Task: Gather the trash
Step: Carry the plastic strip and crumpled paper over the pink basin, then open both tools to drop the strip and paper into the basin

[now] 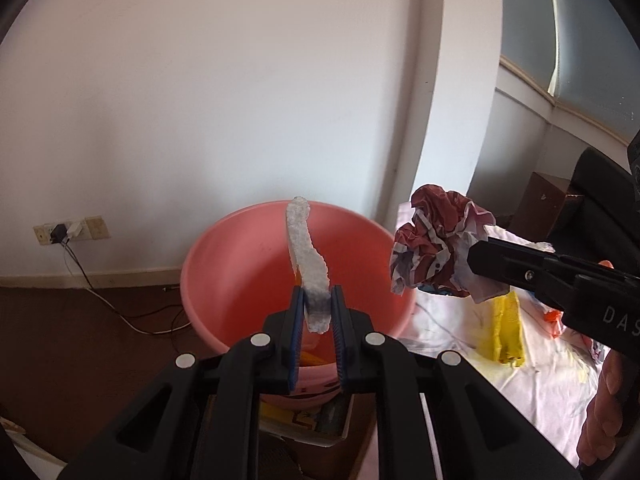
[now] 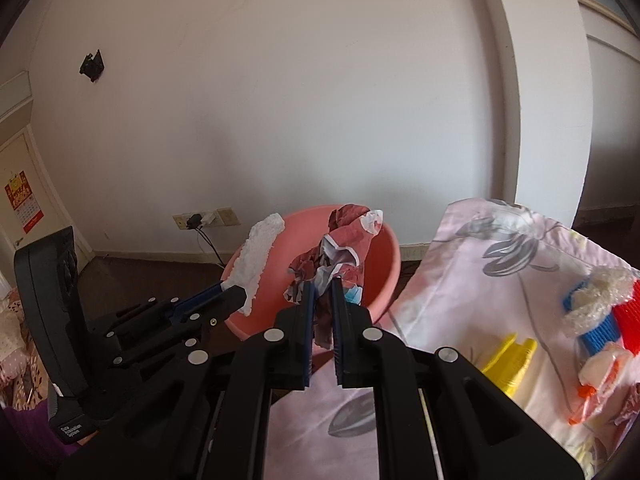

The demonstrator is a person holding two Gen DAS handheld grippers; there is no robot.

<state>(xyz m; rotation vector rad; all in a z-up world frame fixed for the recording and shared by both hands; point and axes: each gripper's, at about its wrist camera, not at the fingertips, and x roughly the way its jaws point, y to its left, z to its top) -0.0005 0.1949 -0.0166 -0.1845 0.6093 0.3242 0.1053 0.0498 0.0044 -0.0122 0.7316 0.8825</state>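
Note:
My left gripper (image 1: pixel 317 298) is shut on a white foam strip (image 1: pixel 306 256) and holds it upright over the pink basin (image 1: pixel 224 264). My right gripper (image 2: pixel 321 286) is shut on a crumpled red-and-white wrapper (image 2: pixel 340 240), held near the basin's rim (image 2: pixel 390 276). The wrapper (image 1: pixel 436 240) and right gripper (image 1: pixel 480 256) show in the left wrist view, just right of the basin. The left gripper (image 2: pixel 236 294) with the foam strip (image 2: pixel 258 256) shows in the right wrist view, left of the basin. Some orange and yellow trash lies inside the basin.
A table with a pale floral cloth (image 2: pixel 472 248) stands right of the basin and bears a yellow piece (image 2: pixel 508 364), blue and red items (image 2: pixel 600 328) and white foam bits (image 2: pixel 596 296). A wall socket with cables (image 1: pixel 64 234) sits low on the wall. The floor is dark brown.

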